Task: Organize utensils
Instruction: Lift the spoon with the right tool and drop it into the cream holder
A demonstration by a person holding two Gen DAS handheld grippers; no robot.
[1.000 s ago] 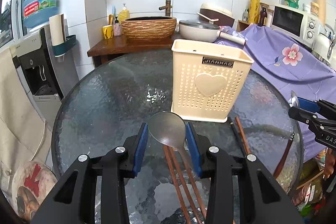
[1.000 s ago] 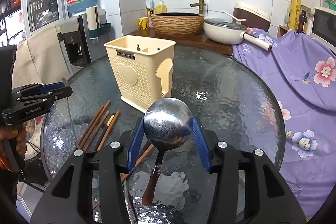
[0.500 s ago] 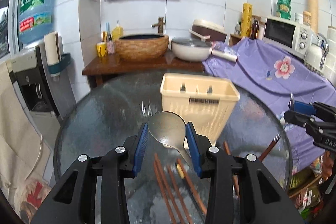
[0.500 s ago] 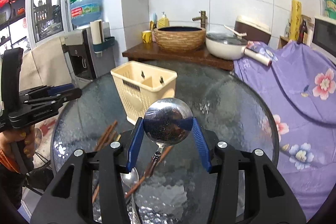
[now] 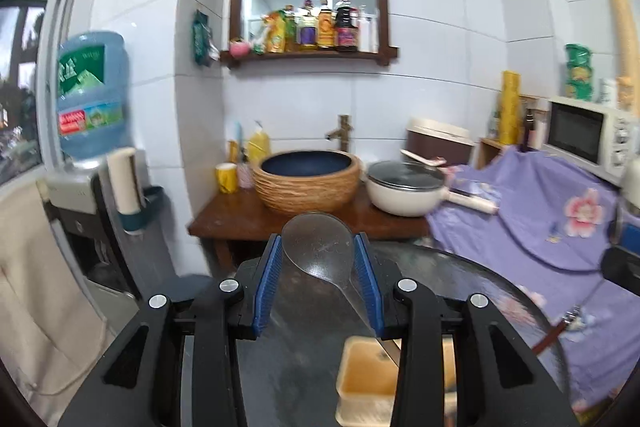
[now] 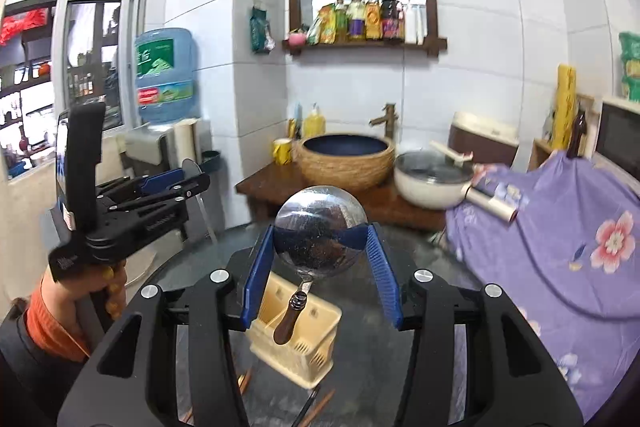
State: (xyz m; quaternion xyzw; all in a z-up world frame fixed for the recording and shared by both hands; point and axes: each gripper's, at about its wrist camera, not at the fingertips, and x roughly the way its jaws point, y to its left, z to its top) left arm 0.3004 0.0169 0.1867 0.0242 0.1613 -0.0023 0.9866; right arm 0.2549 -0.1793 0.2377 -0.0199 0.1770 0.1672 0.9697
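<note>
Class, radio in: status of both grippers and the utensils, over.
Left gripper shut on steel spoon. Right gripper shut on ladle. Both above cream holder. Chopsticks remain on table.

Background, non-task items. Wall: white tile. Wood-framed mirror with a shelf of bottles at its base. Below it, a woven-sided basin with dark blue interior on a brown wooden counter; brass tap behind, yellow cup to its left. White lidded pan right of basin. Purple floral cloth at right; microwave behind it. Water dispenser bottle at left, blurred.
</note>
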